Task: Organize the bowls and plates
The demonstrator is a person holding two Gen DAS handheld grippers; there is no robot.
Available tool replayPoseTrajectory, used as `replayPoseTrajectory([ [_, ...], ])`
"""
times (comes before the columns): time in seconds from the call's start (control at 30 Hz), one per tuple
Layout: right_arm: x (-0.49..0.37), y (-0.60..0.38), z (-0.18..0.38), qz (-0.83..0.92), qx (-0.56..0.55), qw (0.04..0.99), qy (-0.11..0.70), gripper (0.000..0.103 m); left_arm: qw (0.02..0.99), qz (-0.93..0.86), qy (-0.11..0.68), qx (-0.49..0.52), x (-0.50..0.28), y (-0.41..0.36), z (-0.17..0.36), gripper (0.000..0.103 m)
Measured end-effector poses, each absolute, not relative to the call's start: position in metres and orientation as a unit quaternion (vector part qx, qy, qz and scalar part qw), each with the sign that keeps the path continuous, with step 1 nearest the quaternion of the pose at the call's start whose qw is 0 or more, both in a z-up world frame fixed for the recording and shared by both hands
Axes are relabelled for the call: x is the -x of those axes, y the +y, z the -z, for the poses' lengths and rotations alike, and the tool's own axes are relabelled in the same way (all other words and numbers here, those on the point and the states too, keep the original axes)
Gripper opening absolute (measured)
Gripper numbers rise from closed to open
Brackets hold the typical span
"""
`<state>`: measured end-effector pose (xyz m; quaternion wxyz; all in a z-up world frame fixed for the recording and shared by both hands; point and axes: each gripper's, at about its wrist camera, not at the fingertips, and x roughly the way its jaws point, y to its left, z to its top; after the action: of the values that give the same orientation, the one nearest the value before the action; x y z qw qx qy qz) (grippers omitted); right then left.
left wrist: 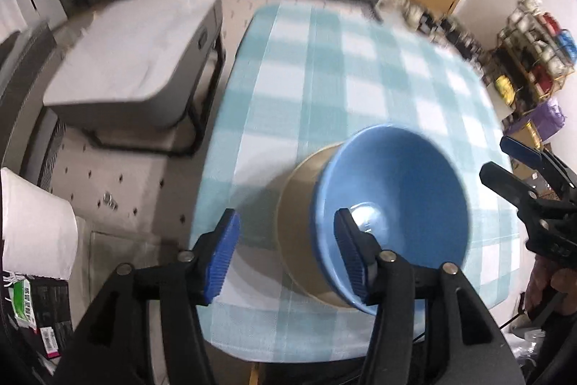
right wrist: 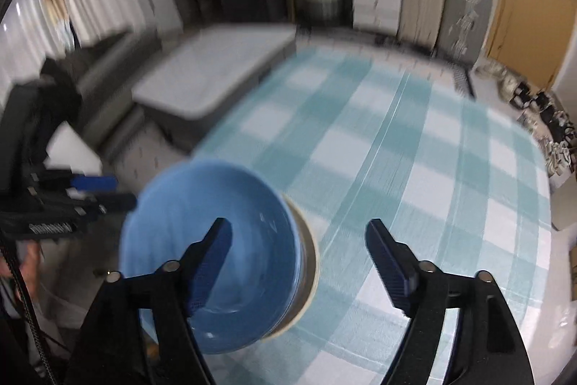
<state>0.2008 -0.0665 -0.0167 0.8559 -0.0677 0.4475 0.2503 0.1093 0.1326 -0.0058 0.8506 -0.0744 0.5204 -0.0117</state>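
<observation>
Sitting on a tan round plate [left wrist: 295,204] lower centre, glossy blue ceramic bowl [left wrist: 393,201]; left gripper [left wrist: 288,255] and right gripper [right wrist: 299,262] jaws wide, empty.

The left hand-held gripper [left wrist: 286,255] is spread wide, its blue-padded fingers [left wrist: 221,257] well apart with nothing pinched between them. The right hand-held gripper [right wrist: 299,264] is likewise spread, jaws gripping nothing. From the left wrist view, the right one appears at the far right edge — jaws parted, a hand [left wrist: 551,284] partly visible behind it.
</observation>
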Motion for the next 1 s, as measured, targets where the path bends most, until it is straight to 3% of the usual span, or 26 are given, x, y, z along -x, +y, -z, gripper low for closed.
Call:
replayPoseTrajectory([
  [0.07, -0.186, -0.074, 0.005, -0.25, 0.057, 0.869, 0.424, 0.089, 0.872, 0.017, 0.485, 0.073, -0.096, 0.122, -0.005, 0.061],
  [0.13, -0.163, -0.079, -0.005, -0.252, 0.056, 0.884, 0.39, 0.089, 0.893, 0.015, 0.445, 0.067, -0.08, 0.111, -0.014, 0.079],
  [0.23, -0.13, -0.09, -0.013, -0.238, 0.055, 0.906, 0.346, 0.096, 0.926, 0.007, 0.373, 0.052, -0.052, 0.092, -0.027, 0.091],
  [0.37, -0.096, -0.106, -0.02, -0.221, 0.03, 0.925, 0.308, 0.102, 0.94, 0.011, 0.341, 0.027, -0.034, 0.071, -0.033, 0.093],
  [0.53, -0.072, -0.124, -0.017, -0.209, -0.01, 0.932, 0.296, 0.102, 0.951, -0.006, 0.309, 0.013, -0.017, 0.057, -0.036, 0.102],
  [0.83, -0.038, -0.132, 0.0, -0.191, -0.029, 0.932, 0.307, 0.102, 0.975, -0.057, 0.213, -0.029, 0.022, 0.039, -0.033, 0.103],
  [1.0, -0.015, -0.125, 0.023, -0.151, 0.016, 0.948, 0.28, 0.102, 0.97, -0.056, 0.236, 0.002, 0.018, 0.045, -0.01, 0.103],
])
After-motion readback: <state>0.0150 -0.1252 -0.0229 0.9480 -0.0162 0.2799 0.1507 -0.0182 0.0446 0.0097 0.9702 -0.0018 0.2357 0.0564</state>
